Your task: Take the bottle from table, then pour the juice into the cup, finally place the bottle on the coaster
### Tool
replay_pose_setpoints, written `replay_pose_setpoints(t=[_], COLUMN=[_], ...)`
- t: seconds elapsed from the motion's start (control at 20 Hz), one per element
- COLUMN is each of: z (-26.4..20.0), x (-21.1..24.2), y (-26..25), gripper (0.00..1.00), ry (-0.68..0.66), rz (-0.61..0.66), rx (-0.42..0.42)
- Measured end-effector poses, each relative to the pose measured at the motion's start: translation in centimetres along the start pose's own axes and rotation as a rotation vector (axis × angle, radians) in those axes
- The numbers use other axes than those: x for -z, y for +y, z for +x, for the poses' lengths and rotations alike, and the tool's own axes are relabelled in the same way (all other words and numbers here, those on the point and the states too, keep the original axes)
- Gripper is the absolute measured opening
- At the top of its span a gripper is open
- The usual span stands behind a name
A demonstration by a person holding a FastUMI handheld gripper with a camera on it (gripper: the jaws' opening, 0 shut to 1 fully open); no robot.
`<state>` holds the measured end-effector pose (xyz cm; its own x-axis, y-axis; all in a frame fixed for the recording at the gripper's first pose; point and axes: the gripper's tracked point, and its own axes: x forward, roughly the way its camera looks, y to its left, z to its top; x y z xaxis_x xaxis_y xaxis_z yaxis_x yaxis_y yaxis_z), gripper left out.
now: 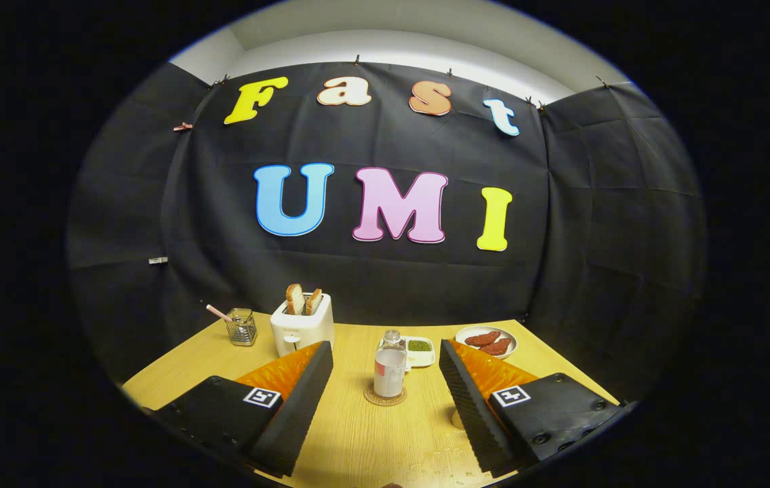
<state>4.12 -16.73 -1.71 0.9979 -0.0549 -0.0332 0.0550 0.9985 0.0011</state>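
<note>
A clear glass bottle (390, 371) with a pale label stands upright on a round cork coaster (385, 397) on the wooden table (358, 434). My gripper (385, 348) is open, its two black ridged fingers spread wide on either side of the bottle. The bottle sits just ahead of the gap between them and touches neither finger. A small pale rounded edge (456, 419) peeks out beside the right finger; I cannot tell what it is.
A white toaster (301, 329) with two bread slices stands at the back left, with a glass jar (242, 327) holding a stick further left. Behind the bottle are a small white dish (420, 351) of green bits and a plate (487, 341) of red-brown pieces. Wet drops (439, 466) lie near the table's front.
</note>
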Motion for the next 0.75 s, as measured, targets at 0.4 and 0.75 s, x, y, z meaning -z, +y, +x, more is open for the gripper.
replay_pose_setpoints(t=[0.4, 0.75], z=[-3.9, -3.7], x=[-1.0, -2.7], y=[2.3, 4.8], gripper=[0.97, 0.97], ry=[-0.013, -0.036], rz=[-0.052, -0.019], rx=[-0.042, -0.101])
